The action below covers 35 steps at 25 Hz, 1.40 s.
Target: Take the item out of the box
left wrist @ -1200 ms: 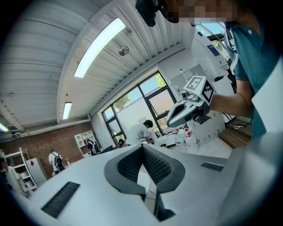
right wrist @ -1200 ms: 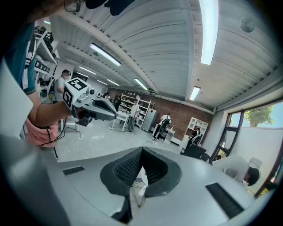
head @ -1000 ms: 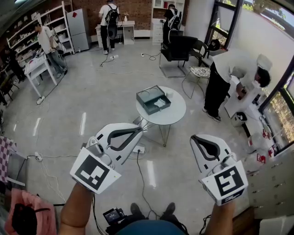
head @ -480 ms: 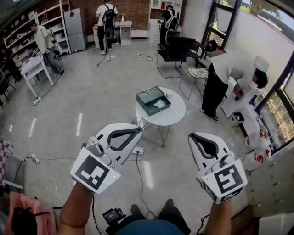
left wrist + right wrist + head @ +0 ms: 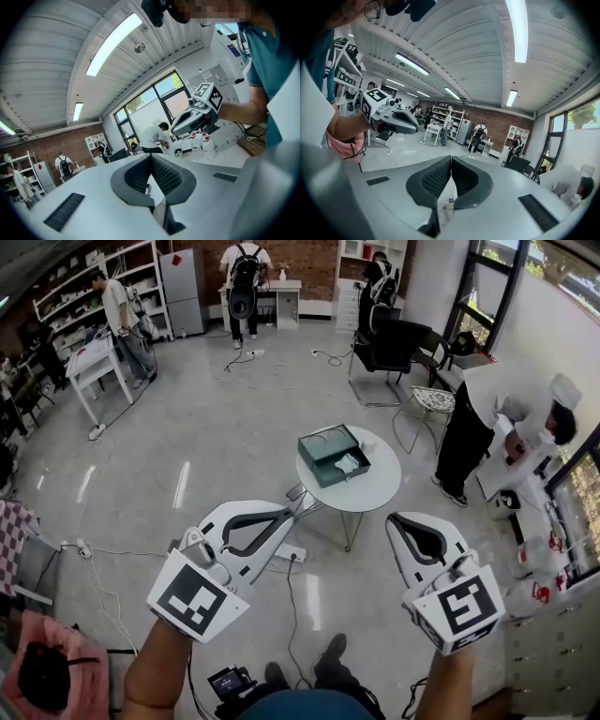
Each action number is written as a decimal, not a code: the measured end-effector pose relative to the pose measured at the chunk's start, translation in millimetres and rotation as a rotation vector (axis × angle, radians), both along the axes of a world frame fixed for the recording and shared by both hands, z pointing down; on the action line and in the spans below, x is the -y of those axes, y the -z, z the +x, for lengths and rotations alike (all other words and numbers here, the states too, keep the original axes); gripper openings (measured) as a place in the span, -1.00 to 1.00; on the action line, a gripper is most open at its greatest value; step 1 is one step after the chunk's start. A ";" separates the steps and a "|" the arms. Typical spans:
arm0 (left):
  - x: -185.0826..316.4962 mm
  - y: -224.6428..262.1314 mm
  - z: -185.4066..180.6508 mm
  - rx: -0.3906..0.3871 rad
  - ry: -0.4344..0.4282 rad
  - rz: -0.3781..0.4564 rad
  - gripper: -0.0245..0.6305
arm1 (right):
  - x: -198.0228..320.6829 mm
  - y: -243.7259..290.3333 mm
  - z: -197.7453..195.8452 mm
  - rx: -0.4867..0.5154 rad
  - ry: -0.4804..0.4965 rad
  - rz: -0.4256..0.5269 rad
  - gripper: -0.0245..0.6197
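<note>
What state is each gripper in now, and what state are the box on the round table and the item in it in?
Left gripper, shut, empty.
Right gripper, shut, empty.
Box, open, standing on the round table.
Item, white, lying in the box, not yet taken out.

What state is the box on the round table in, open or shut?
Open. The head view looks down into the box on the round table, and a white item lies inside it.
</note>
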State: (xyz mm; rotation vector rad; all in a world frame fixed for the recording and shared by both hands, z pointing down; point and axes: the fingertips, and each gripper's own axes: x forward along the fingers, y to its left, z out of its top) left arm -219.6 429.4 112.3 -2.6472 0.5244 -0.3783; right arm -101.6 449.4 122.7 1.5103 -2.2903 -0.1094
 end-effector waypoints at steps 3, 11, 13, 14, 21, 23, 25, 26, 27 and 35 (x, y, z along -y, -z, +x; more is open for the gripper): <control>29.7 0.7 28.6 0.006 0.028 0.002 -0.87 | 34.3 1.1 29.7 0.003 0.015 -0.002 -0.80; 99.2 -4.3 96.5 0.014 0.104 -0.008 -0.87 | 112.5 -3.9 91.4 0.008 0.112 -0.014 -0.80; 108.4 -4.8 118.8 0.018 0.121 -0.009 -0.87 | 122.6 -5.5 113.5 0.012 0.130 -0.015 -0.80; 112.3 -4.6 133.4 0.022 0.128 -0.008 -0.87 | 127.7 -5.8 127.9 0.016 0.139 -0.010 -0.80; 130.0 -3.1 203.1 0.044 0.130 0.003 -0.87 | 147.7 -6.1 197.6 0.040 0.138 -0.005 -0.80; 133.8 -5.8 219.9 0.051 0.118 -0.004 -0.87 | 149.0 -7.0 213.8 0.051 0.129 -0.010 -0.80; 139.0 -2.9 236.9 0.051 0.097 -0.003 -0.87 | 150.3 -4.9 229.7 0.057 0.111 -0.016 -0.80; 142.6 -0.8 244.3 0.050 0.083 -0.002 -0.87 | 151.8 -3.8 237.0 0.060 0.097 -0.016 -0.80; 146.9 0.4 251.0 0.049 0.067 -0.003 -0.87 | 153.8 -3.6 244.1 0.062 0.079 -0.018 -0.80; 197.3 -8.5 287.9 0.031 -0.078 -0.028 -0.87 | 183.7 -15.4 279.2 0.048 -0.074 -0.050 -0.80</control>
